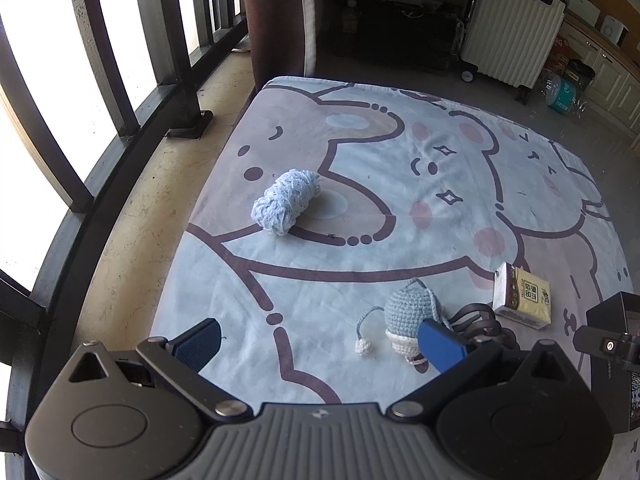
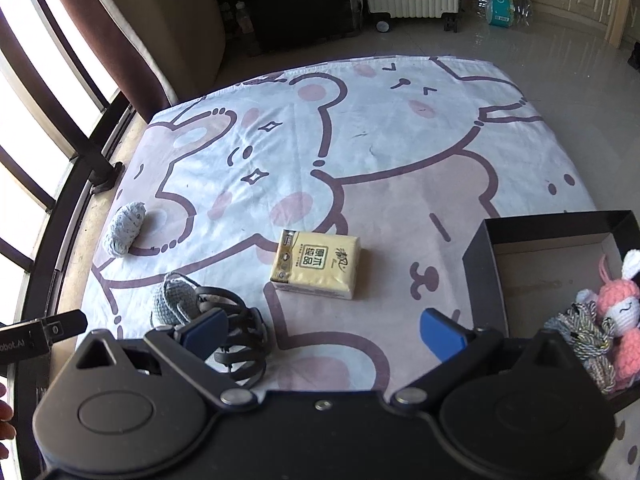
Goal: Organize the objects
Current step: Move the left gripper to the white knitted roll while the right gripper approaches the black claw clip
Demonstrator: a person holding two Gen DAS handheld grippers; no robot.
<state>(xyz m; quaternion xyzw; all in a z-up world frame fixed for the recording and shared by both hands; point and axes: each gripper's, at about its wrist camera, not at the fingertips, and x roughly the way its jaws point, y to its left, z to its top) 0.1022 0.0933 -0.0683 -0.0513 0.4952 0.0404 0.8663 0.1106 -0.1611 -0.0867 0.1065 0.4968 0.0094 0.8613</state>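
Both grippers hover above a cartoon-bear blanket (image 2: 400,148) spread on the floor. Going L to R: a pale blue yarn ball (image 1: 285,203) lies near the blanket's left edge, well apart from everything else, ahead of the left gripper (image 1: 320,344) and far-left of the right gripper (image 2: 324,330). Left gripper's jaws are wide apart, nothing between them; bare blanket in the gap. Next, toward the near edge, a grey-blue crochet toy (image 1: 408,308) with a cord ending in a small white bobble; in the left wrist view it sits just ahead of that gripper's right finger (image 1: 440,346), which overlaps its lower part, can't tell if touching. Just right of the toy, touching it, a bundle of dark straps (image 2: 240,332); the right gripper's left finger (image 2: 208,330) is in front of that bundle. Right gripper is also spread open, holding nothing. A yellow tissue pack (image 2: 316,266) lies mid-blanket, ahead of the right gripper's gap, apart from the fingers. At the blanket's right edge sits a black box (image 2: 480,272), open-topped, w/ a pink-and-white crochet bunny (image 2: 622,312) and a twisted grey cord bundle (image 2: 588,332) inside at its near right corner.
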